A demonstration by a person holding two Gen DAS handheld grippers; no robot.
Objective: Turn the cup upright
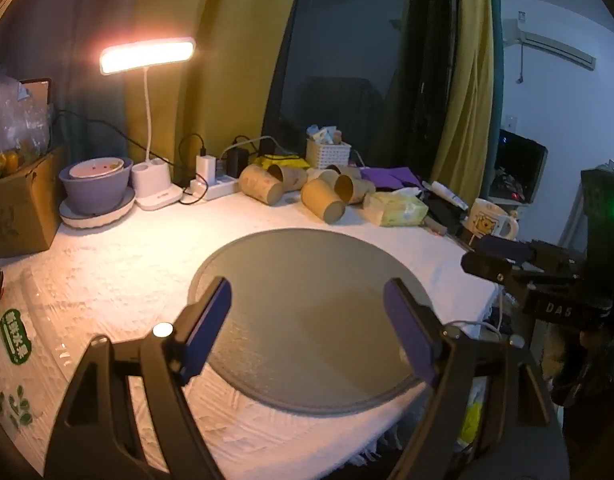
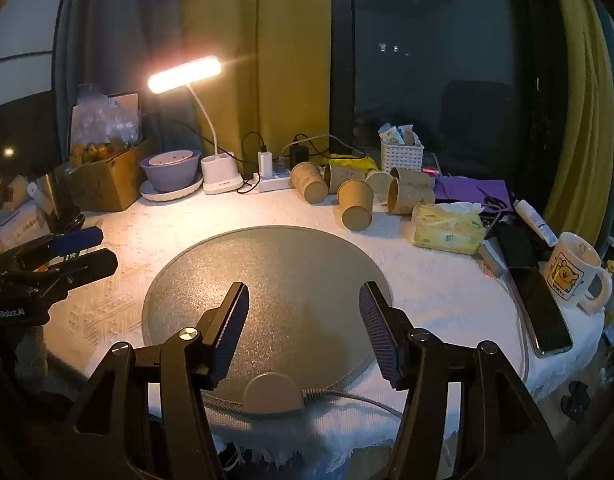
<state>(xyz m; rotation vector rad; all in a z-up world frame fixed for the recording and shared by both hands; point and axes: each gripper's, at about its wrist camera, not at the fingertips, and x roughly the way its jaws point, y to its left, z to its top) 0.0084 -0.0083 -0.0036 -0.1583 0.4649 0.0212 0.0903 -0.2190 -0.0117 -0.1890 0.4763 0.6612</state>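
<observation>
Several brown paper cups lie on their sides in a heap at the back of the white cloth; they also show in the right wrist view. A round grey mat lies in the middle of the table, also in the right wrist view. My left gripper is open and empty above the mat's near part. My right gripper is open and empty above the mat's near edge. Each gripper shows at the edge of the other's view: the right one, the left one.
A lit desk lamp, purple bowl on a plate, power strip, white basket, tissue pack, phone and bear mug ring the mat. A cardboard box stands left. A cable leaves the mat's controller.
</observation>
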